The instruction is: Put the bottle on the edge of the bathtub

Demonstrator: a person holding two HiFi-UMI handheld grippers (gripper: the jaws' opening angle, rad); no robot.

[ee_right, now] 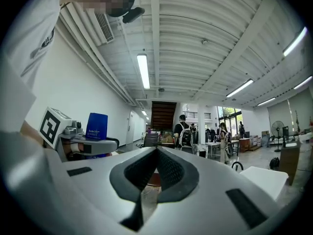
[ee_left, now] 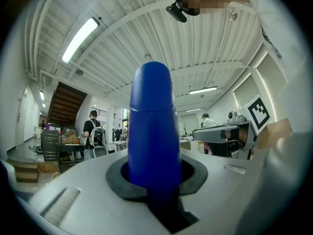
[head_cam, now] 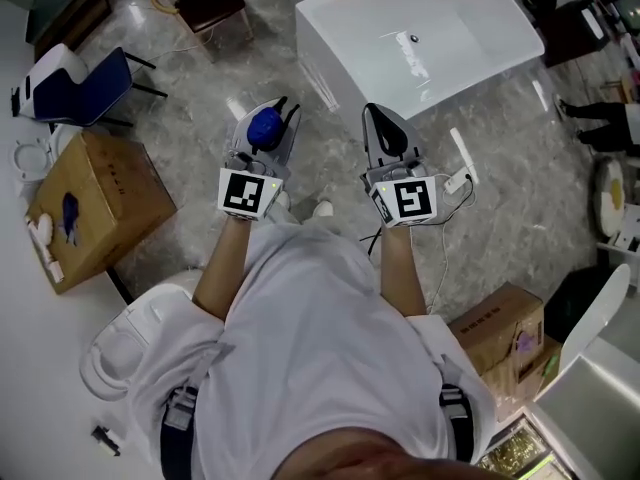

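In the head view, your left gripper point(head_cam: 262, 140) is level in front of you with the blue bottle point(head_cam: 264, 126) clamped in it, over the marble floor. The bathtub point(head_cam: 345, 78) stands ahead and to the right, well apart from the bottle, so the placing is not yet done. Your right gripper point(head_cam: 388, 140) hangs beside the left one, nearer the tub.

In the left gripper view, the jaws are clenched on the bottle's body. The dark pads wrap it on both sides, and its rounded cap end stands clear beyond them.

In the right gripper view, the jaws are pressed together with nothing between them — that hand is free.

The bottle looks like smooth, stiff plastic, and I would judge it light and a bit slippery. The hold around the middle of the body seems the right one — the cap end is rounded and would likely slide. A narrow tub edge may let a tall bottle tip, so set it down squarely.
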